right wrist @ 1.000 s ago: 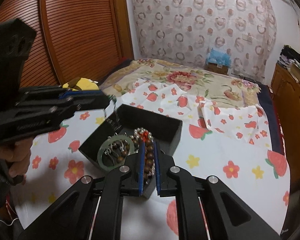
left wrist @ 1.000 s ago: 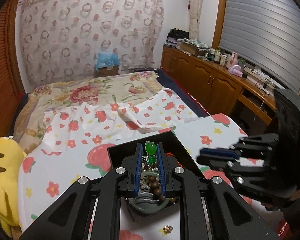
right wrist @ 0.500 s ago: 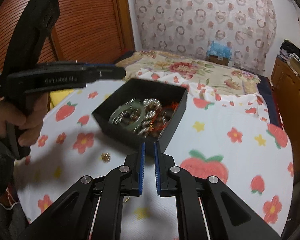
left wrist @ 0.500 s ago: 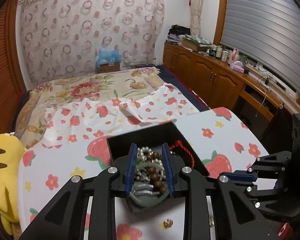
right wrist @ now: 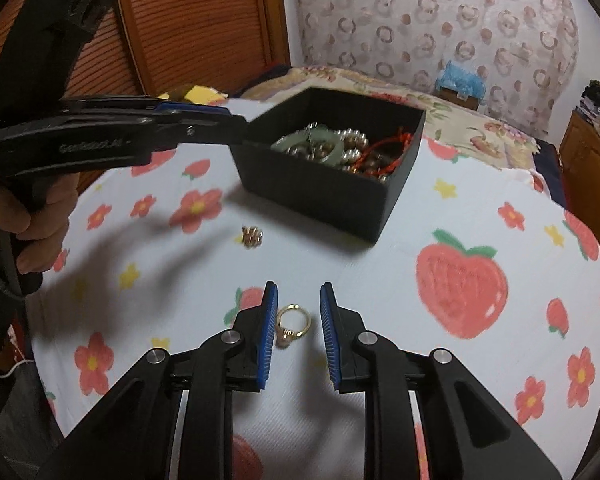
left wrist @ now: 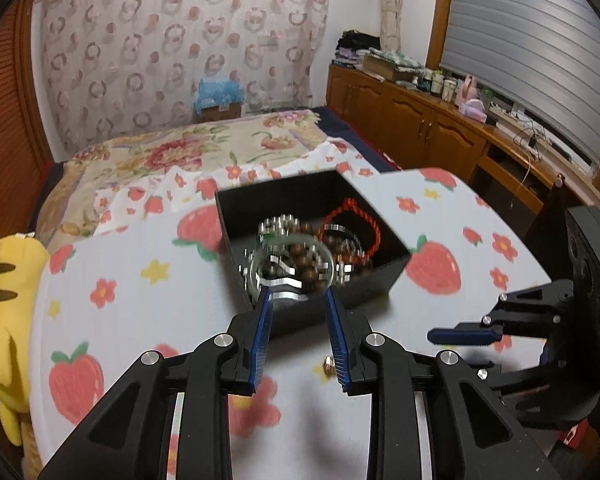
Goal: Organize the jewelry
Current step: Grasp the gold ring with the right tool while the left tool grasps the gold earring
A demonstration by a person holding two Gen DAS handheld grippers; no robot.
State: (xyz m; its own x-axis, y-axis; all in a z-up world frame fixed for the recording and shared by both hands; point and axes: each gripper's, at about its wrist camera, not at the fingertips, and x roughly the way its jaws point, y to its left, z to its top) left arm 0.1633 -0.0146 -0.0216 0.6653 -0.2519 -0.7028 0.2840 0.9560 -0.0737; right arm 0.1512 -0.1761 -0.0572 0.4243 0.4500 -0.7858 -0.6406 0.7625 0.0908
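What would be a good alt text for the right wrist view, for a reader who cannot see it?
The right gripper, its jaws opening, hovers over a gold ring lying between its fingers on a strawberry-print cloth. Beyond sit a small gold piece and a black box of jewelry, with the left gripper at the box's near corner.

The left gripper (left wrist: 298,300) hovers at the near edge of the black box (left wrist: 384,276), its jaws apart and empty. Beaded bracelets (left wrist: 304,260) and a red cord (left wrist: 360,216) lie inside.

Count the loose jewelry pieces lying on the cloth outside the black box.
2: a gold ring between the opening right gripper's pads, and a small gold bead cluster nearer the box.
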